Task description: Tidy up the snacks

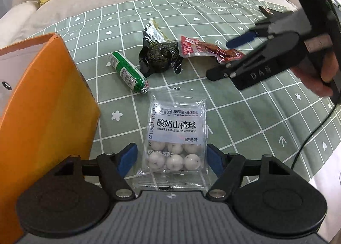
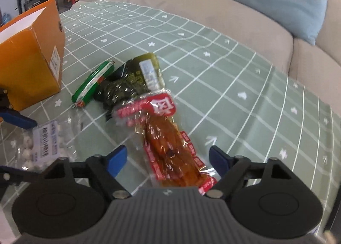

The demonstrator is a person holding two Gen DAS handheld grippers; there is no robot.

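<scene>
A clear packet of yogurt-coated hawthorn balls (image 1: pixel 175 137) lies on the green checked cloth between the open jaws of my left gripper (image 1: pixel 172 157). A green sausage (image 1: pixel 127 71), a dark vacuum pack (image 1: pixel 159 56) and a red snack packet (image 1: pixel 204 50) lie beyond it. My right gripper (image 2: pixel 168 158) is open, its fingers on either side of the red packet (image 2: pixel 170 145). In the right wrist view the green sausage (image 2: pixel 91 83), the dark pack (image 2: pixel 127 82) and the hawthorn packet (image 2: pixel 44 143) lie to the left. The right gripper (image 1: pixel 240 40) also shows in the left wrist view.
An open orange cardboard box (image 1: pixel 42 99) stands on the cloth to the left, also seen in the right wrist view (image 2: pixel 29 52). A beige sofa (image 2: pixel 234 13) with yellow and blue cushions lies behind the table. A black cable (image 1: pixel 309 135) runs at the right.
</scene>
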